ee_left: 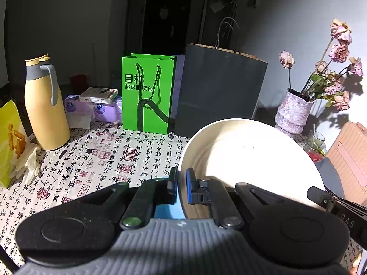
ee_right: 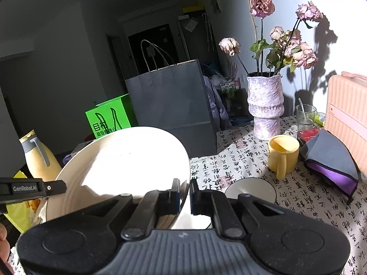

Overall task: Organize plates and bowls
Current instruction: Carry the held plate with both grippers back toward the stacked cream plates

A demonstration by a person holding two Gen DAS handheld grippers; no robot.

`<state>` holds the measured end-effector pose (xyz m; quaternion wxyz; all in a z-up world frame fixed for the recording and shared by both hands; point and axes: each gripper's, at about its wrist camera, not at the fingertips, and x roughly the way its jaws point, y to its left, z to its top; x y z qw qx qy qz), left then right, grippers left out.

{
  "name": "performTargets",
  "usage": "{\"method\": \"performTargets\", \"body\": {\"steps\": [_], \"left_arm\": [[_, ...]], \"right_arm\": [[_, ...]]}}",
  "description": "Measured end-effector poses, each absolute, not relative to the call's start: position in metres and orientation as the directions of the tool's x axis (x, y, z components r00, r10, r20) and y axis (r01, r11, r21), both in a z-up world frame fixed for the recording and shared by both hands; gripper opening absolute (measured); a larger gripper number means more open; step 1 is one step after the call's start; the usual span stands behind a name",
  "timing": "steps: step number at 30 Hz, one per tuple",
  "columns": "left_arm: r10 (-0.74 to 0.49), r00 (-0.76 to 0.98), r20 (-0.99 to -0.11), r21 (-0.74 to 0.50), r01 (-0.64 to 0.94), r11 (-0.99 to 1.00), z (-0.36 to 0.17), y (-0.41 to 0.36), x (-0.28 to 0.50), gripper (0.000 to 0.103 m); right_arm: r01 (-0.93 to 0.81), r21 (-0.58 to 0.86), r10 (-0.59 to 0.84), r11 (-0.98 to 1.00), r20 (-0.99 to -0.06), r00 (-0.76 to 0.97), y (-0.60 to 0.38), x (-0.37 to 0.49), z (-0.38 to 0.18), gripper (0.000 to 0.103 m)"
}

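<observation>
At nine o'clock, on the calligraphy tablecloth (ee_left: 96,158) — yellow thermos jug (ee_left: 44,105), green paper bag (ee_left: 148,94). Centre: cream plate (ee_left: 252,160), lifted, left gripper (ee_left: 181,183) clamped on its nine-o'clock rim, right gripper (ee_right: 184,194) on its three-o'clock rim. At three o'clock — yellow mug (ee_right: 283,157), white bowl (ee_right: 251,189).

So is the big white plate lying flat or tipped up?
Tipped up. The white plate stands off the tablecloth, rim pinched at both sides by shut jaws.

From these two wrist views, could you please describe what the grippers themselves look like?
Both match: the left gripper and right gripper have black linkage arms with silver pivot bolts, blue-edged pads, round black side caps and a ribbed grey body. Seen side-on, one shows white "GenRoboLAI" lettering, the other "DAS".
</observation>
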<state>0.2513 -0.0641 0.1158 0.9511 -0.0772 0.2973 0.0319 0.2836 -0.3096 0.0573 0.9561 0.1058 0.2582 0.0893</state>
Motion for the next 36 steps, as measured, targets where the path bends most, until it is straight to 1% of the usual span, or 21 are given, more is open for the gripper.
{"method": "performTargets", "body": {"steps": [13, 36], "left_arm": [[-0.004, 0.834, -0.552, -0.144, -0.090, 0.985, 0.110, -0.068, 0.207, 0.008], [-0.056, 0.860, -0.507, -0.189, -0.047, 0.981, 0.089, -0.078, 0.161, 0.008]], "right_arm": [[-0.118, 0.252, 0.227, 0.961, -0.464, 0.856, -0.316, 0.237, 0.051, 0.008], [-0.120, 0.285, 0.239, 0.951, -0.432, 0.870, -0.336, 0.192, 0.021, 0.008]]}}
